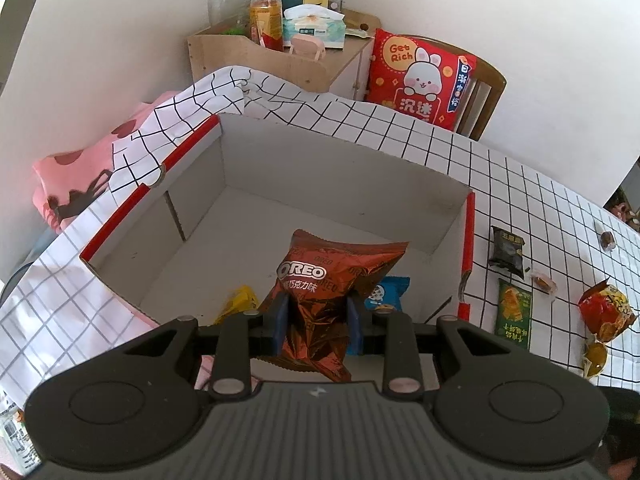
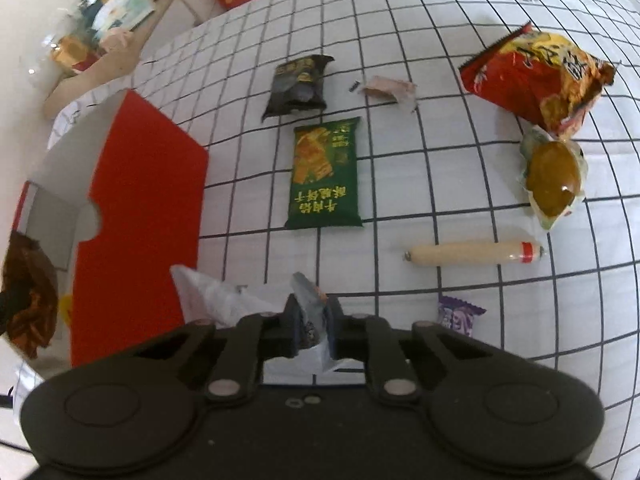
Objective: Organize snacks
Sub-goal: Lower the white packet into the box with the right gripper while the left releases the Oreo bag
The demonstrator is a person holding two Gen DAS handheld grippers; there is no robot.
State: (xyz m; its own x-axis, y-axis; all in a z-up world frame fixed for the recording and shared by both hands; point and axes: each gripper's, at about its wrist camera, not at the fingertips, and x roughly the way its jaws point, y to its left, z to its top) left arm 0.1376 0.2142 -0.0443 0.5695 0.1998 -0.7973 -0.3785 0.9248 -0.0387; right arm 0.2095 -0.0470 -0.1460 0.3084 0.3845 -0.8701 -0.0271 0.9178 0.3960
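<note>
The checked tablecloth (image 2: 400, 60) is carrying the red box (image 2: 140, 200), a green packet (image 2: 326, 176), a black packet (image 2: 298, 86), a red bag (image 2: 536, 76), a sausage stick (image 2: 472, 254) and a purple candy (image 2: 458, 314).

Oreo bag (image 1: 336, 280): glossy crinkled foil, brown-red
box (image 1: 248, 184): matt cardboard, white inside, red outside
tablecloth (image 2: 440, 184): smooth cloth w/ black grid
green packet (image 2: 325, 176): shiny plastic film
sausage stick (image 2: 472, 253): smooth pale casing
gripper bodies: matt black plastic
cabinet (image 1: 256, 56): light wood
</note>
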